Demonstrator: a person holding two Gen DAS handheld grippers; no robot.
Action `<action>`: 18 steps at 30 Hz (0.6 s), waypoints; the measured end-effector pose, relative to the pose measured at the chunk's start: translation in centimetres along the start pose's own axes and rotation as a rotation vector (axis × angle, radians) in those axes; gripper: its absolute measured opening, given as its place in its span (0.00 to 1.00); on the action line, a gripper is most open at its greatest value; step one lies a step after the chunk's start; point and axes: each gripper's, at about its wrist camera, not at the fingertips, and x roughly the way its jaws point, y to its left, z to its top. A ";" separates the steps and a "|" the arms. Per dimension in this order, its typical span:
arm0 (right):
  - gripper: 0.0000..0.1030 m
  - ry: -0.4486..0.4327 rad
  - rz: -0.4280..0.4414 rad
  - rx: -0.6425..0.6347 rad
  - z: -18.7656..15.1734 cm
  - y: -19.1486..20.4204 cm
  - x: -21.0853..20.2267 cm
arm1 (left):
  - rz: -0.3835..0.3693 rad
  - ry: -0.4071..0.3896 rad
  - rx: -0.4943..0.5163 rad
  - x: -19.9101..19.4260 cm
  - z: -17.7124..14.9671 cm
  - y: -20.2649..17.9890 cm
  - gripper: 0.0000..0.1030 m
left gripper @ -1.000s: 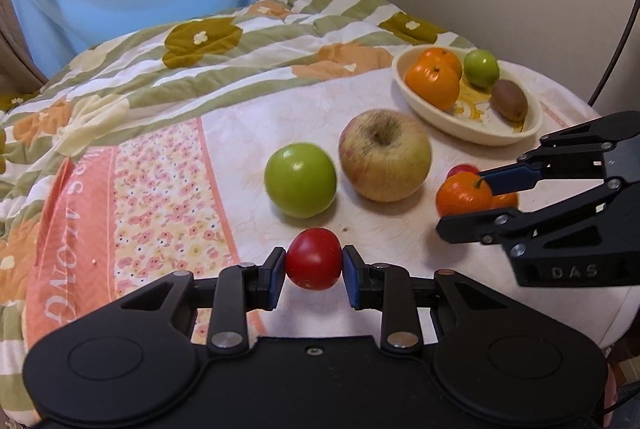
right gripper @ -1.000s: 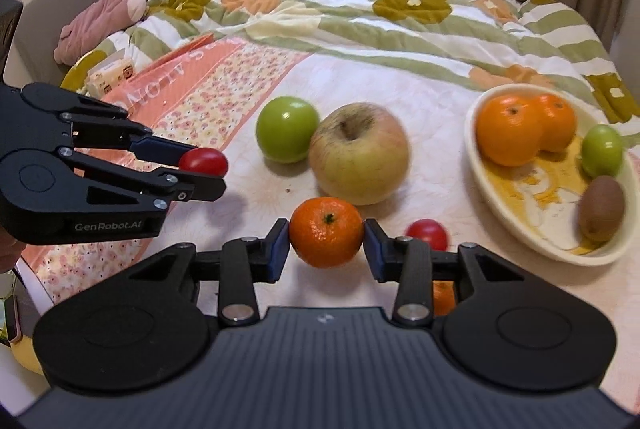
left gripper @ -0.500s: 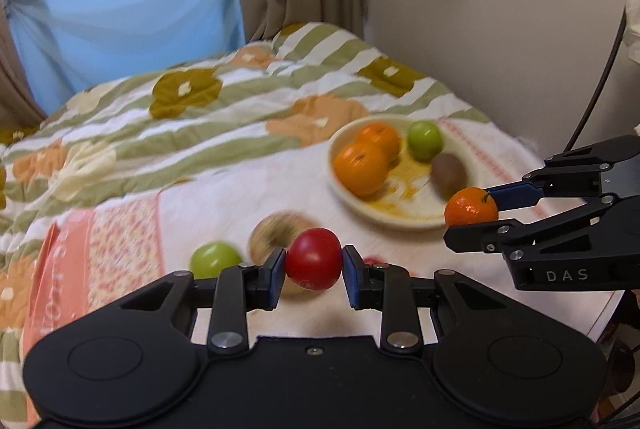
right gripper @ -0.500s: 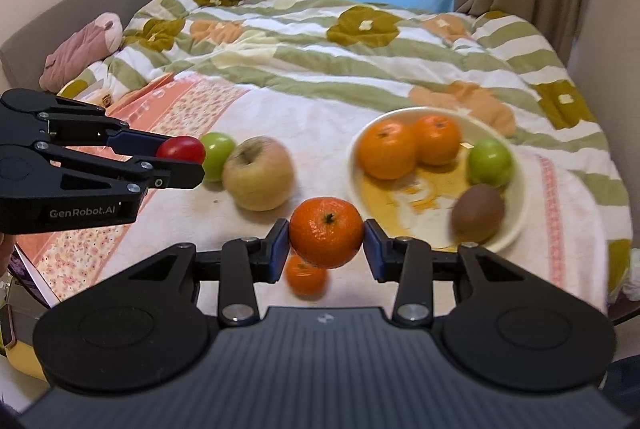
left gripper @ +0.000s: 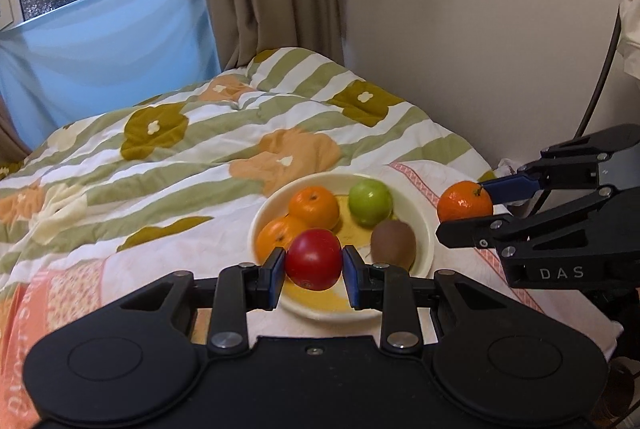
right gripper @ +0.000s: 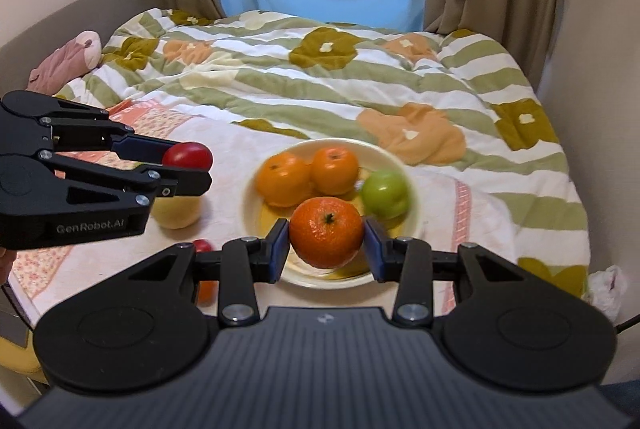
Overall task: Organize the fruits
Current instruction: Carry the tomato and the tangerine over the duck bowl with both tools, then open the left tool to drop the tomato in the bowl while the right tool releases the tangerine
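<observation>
Left wrist view had your left gripper (left gripper: pixel 314 265) clenched on a small red fruit (left gripper: pixel 314 259), its blue pads pressed to both sides, and you held it in the air in front of the near rim of the cream bowl (left gripper: pixel 425 229). That bowl sat on the pale cloth at the foot of the striped quilt (left gripper: pixel 200 149) and carried two oranges (left gripper: pixel 314 207), a green apple (left gripper: pixel 370 201) and a kiwi (left gripper: pixel 394 239). Your right gripper (left gripper: pixel 466 207) came in from the right, clamped on a mandarin (left gripper: pixel 464 205) just beside the bowl's right rim.

Right wrist view showed that same mandarin (right gripper: pixel 326 231) squeezed between your right gripper's (right gripper: pixel 326 243) fingers, raised before the bowl's (right gripper: pixel 414 185) near edge. Your left gripper (right gripper: pixel 188 169) reached in from the left with the red fruit (right gripper: pixel 187 156) pinched at its tips, to the left of the bowl. Below it a large yellowish apple (right gripper: pixel 176 215) rested on the cloth, and near the bottom another small red fruit (right gripper: pixel 202 245) and an orange one (right gripper: pixel 206 291) peeked out from behind your gripper's frame
</observation>
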 end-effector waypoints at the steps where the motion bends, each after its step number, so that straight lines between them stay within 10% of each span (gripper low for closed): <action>1: 0.53 0.000 -0.004 -0.001 0.1 -0.8 0.3 | 0.000 0.003 0.003 0.7 0.3 -0.3 0.32; 18: 0.53 0.038 0.062 -0.006 0.5 -7.8 7.8 | 0.045 0.088 0.059 12.5 1.3 -3.7 0.32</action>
